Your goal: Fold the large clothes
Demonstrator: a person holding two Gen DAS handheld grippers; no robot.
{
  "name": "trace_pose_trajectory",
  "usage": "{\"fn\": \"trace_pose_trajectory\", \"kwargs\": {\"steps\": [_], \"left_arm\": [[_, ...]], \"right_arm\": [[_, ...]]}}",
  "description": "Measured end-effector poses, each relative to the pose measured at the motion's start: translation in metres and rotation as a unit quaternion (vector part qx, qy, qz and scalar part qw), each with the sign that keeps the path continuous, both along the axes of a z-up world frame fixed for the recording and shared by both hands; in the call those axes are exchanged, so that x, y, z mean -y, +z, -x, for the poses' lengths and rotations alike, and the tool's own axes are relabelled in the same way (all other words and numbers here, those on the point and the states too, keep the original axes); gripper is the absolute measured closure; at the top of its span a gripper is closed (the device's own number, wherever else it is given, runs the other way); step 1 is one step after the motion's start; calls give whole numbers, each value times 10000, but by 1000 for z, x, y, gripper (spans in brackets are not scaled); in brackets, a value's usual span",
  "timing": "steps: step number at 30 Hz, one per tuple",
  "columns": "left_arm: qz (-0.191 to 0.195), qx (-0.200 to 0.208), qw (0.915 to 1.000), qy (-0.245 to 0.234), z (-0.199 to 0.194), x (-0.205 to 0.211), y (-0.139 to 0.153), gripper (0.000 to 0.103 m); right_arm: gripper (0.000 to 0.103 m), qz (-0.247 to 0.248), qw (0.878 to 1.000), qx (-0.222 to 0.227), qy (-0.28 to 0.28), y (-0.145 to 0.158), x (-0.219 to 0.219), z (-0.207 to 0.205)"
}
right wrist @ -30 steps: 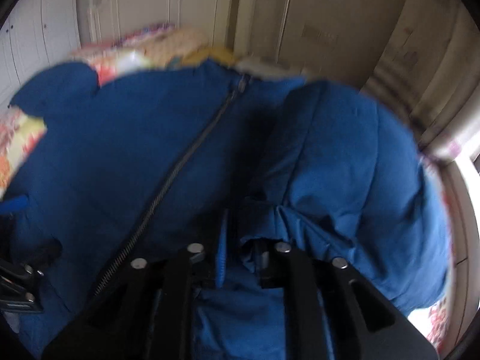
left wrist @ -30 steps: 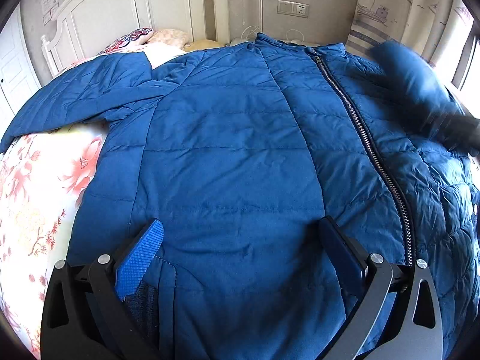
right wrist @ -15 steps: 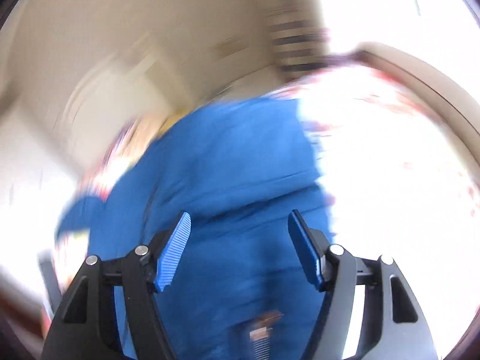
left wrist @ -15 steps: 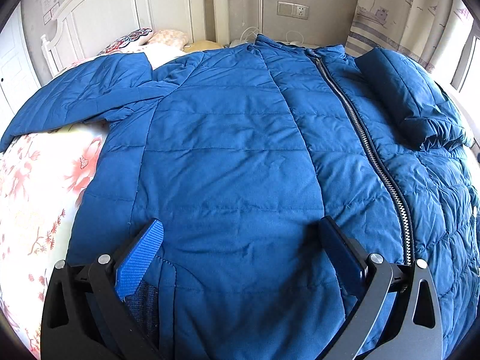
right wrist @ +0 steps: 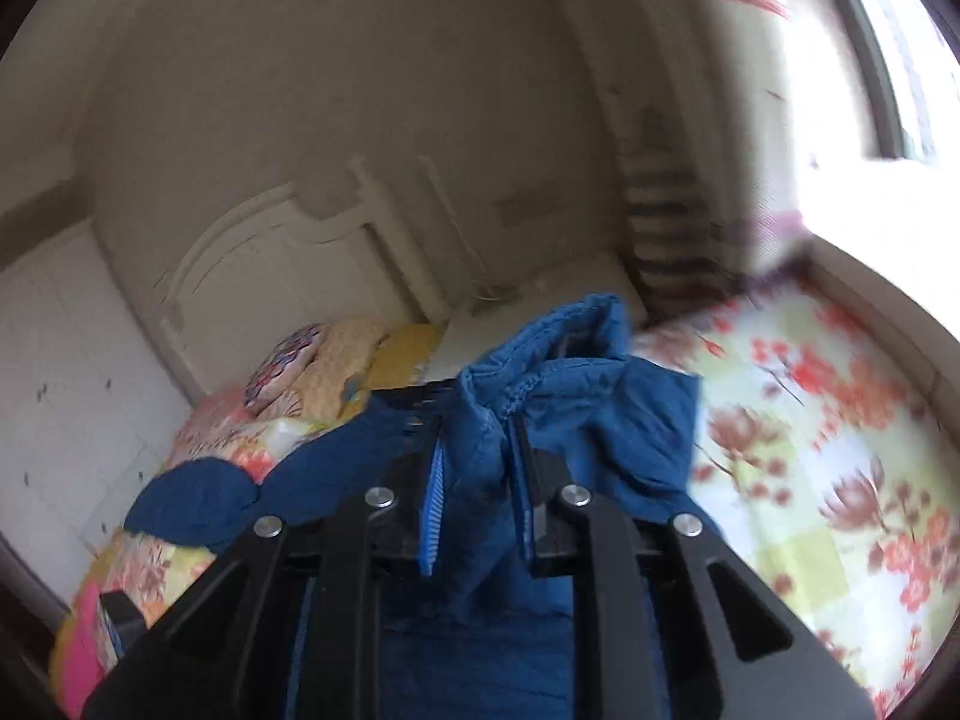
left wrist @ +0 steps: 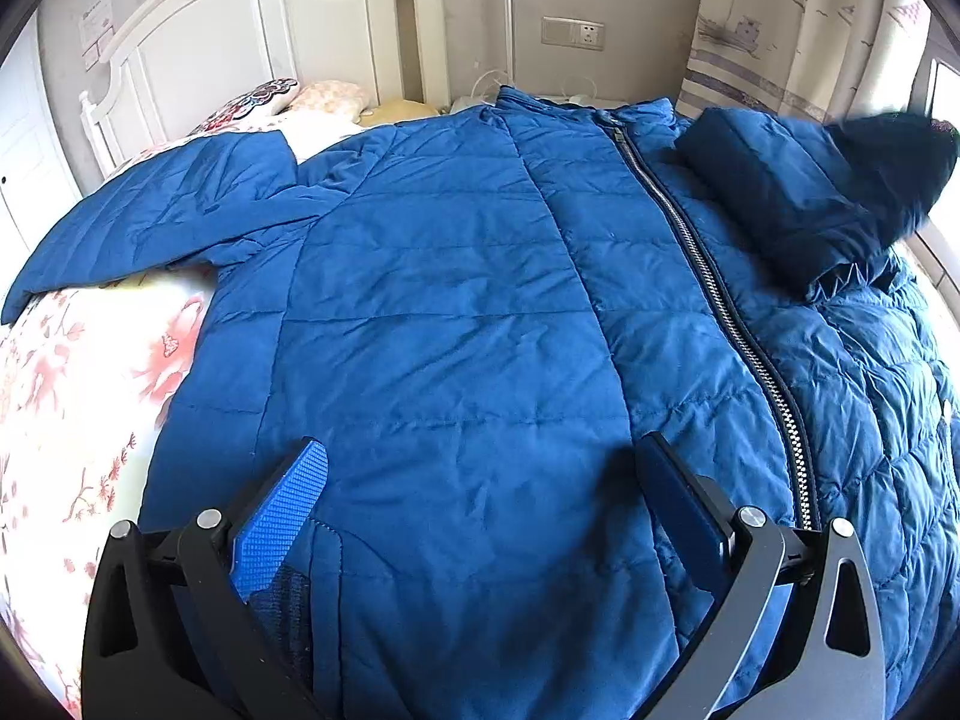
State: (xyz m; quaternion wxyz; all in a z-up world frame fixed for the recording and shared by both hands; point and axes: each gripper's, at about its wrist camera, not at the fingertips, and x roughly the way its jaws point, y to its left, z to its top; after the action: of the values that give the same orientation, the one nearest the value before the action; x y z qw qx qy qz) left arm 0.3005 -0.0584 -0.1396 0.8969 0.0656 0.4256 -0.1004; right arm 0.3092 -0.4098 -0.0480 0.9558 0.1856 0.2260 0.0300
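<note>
Left wrist view shows the blue puffer jacket (left wrist: 480,312) spread front-up across the bed (left wrist: 66,396), its collar toward twelve o'clock and its zipper (left wrist: 714,294) running from there down toward four o'clock. One sleeve (left wrist: 162,222) lies stretched out toward ten o'clock over the floral bedspread; the other sleeve (left wrist: 798,192) lies folded in over the chest at about two o'clock. The left gripper (left wrist: 480,480) sits low over the hem with its jaws spread wide — nothing between them but flat quilted cloth. In the right wrist view, blurred, the right gripper (right wrist: 477,468) has its jaws drawn close on a bunched fold of the jacket (right wrist: 576,396), which rises toward twelve o'clock. Pillows (left wrist: 282,99) lie at eleven o'clock against the white headboard (left wrist: 252,30), and a curtain (left wrist: 780,18) hangs at one o'clock.
</note>
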Motion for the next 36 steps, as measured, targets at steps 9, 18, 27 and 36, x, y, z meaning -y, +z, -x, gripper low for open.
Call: {"fn": "trace_pose_trajectory", "kwargs": {"steps": [9,18,27,36], "left_arm": [[375,-4,9993,77,0,-14,3,5],[448,-38,9989,-96,0,-10,3,5],[1672,-504,9821,699,-62,-69,43,5],[1222,-777,9856,877,-138,-47,17,84]], "right_arm": [[41,189,9777,38,2090,18,-113,-46],[45,598,9812,-1730,-616,-88,34,-37],[47,231,9851,-1628,-514,-119,51,-27],[47,-119,9878,-1474,-488,-120,58,-25]]}}
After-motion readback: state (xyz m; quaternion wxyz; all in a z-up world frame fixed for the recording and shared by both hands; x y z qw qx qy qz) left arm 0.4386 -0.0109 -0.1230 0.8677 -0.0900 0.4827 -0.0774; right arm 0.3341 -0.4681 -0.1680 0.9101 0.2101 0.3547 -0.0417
